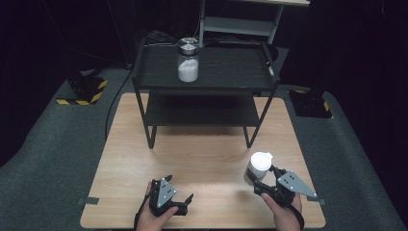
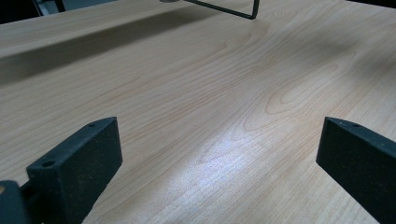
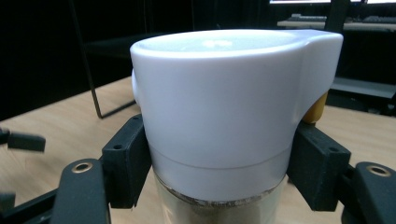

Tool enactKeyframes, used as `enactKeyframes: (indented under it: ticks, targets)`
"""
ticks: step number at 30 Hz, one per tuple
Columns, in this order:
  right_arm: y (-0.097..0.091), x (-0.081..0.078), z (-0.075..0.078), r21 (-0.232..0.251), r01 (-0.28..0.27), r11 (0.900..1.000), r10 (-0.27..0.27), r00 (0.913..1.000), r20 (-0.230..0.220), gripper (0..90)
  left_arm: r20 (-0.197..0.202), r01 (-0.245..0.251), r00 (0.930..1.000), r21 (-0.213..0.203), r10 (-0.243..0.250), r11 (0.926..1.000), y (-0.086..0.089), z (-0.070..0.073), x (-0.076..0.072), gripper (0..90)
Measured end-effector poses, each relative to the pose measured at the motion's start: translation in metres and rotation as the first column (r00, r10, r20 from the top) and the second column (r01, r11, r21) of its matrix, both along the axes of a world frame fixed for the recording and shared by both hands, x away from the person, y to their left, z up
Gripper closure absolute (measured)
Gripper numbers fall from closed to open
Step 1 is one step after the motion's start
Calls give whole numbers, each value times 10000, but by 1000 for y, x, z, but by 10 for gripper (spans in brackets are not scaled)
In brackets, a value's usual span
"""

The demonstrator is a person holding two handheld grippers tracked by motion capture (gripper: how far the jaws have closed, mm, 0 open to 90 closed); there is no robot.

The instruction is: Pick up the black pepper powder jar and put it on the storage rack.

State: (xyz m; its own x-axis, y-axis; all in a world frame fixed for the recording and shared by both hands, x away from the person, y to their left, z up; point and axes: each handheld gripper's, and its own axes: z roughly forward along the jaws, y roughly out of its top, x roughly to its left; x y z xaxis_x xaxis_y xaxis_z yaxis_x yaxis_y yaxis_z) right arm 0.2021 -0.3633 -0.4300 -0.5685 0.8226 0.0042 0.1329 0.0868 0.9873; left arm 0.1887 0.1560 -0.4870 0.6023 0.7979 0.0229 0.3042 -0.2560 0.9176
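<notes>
A jar with a white lid (image 1: 260, 164) stands near the table's front right, and my right gripper (image 1: 263, 179) is shut on it. In the right gripper view the white lid (image 3: 224, 107) sits between the two black pads (image 3: 127, 158), which press its lower edge and the glass below. My left gripper (image 1: 179, 201) rests at the front left of the wooden table (image 1: 202, 154), open, with bare wood between its pads (image 2: 79, 158). A glass jar of white powder with a metal lid (image 1: 187, 60) stands on the top of a black two-level shelf (image 1: 226, 72) at the back.
The black shelf's legs (image 1: 150, 130) stand on the rear half of the table, with a lower level (image 1: 202, 110) beneath. Black-and-yellow floor markers (image 1: 82, 91) lie on the grey carpet on either side. A pale rack (image 1: 240, 24) stands behind the shelf.
</notes>
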Motion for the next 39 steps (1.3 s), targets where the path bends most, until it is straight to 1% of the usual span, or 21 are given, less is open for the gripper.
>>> enactKeyframes:
  ticks: [7,16,22,35,39]
  targets:
    - [12,8,23,30,-32,10000,31,9997,226,300,42,33,10000,11,-33,10000,0,0,-1,5]
    - [21,17,44,100,-36,9999,32,9994,351,301,41,47,10000,29,-47,10000,0,0,-1,5]
    - [25,23,61,190,-50,9998,40,9987,509,301,40,73,10000,15,-73,10000,0,0,-1,5]
    - [29,39,97,581,11,9983,-54,9972,747,301,34,109,9999,13,-109,9999,0,0,-1,5]
    - [32,44,108,543,33,9985,-83,9956,931,301,35,153,9999,1,-153,9999,0,0,-1,5]
